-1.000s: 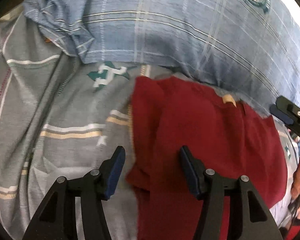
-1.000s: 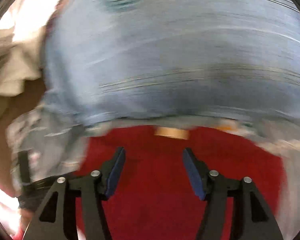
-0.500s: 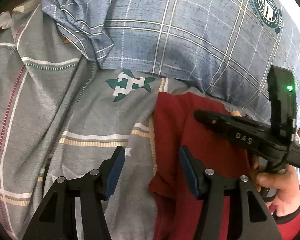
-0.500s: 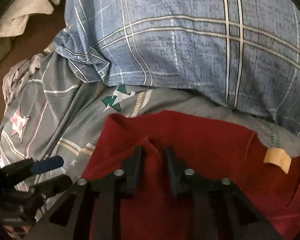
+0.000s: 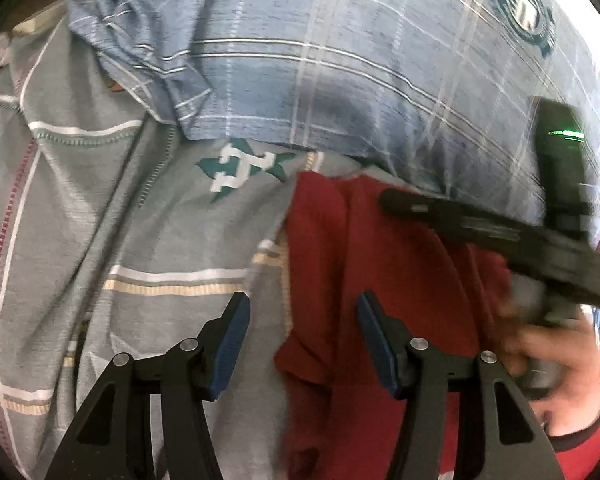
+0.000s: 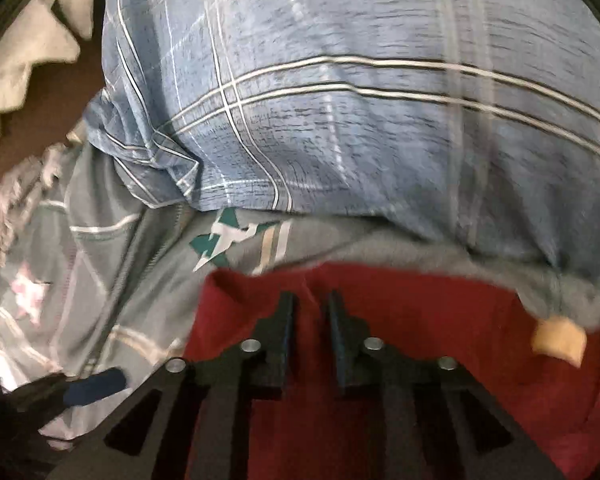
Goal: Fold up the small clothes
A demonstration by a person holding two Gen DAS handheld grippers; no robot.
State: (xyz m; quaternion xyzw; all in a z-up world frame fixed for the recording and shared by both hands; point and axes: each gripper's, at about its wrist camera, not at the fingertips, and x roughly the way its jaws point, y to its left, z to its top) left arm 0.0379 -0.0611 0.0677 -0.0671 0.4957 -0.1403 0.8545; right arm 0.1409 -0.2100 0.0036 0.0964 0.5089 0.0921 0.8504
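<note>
A dark red garment [image 5: 400, 280] lies on a grey patterned bedsheet [image 5: 100, 220], its tan neck label [image 6: 558, 340] at the right. My right gripper [image 6: 310, 312] rests on the garment near its upper left edge. Its jaws stand close together and are opening, with a fold of red cloth between them. In the left wrist view the right gripper [image 5: 384, 200] reaches in from the right, held by a hand [image 5: 556, 360]. My left gripper [image 5: 304, 336] hangs open over the garment's left edge, holding nothing. One of its blue pads [image 6: 96, 384] shows at the lower left of the right wrist view.
A blue plaid pillow [image 5: 340, 60] lies right behind the garment, across the top of both views. A crumpled white cloth [image 6: 28, 52] sits at the far left beyond the bed, beside brown floor. The grey sheet stretches out to the left of the garment.
My right gripper came down onto the red garment and closed from wide open onto a fold of it. It entered the left wrist view from the right. The left gripper stayed put, open.
</note>
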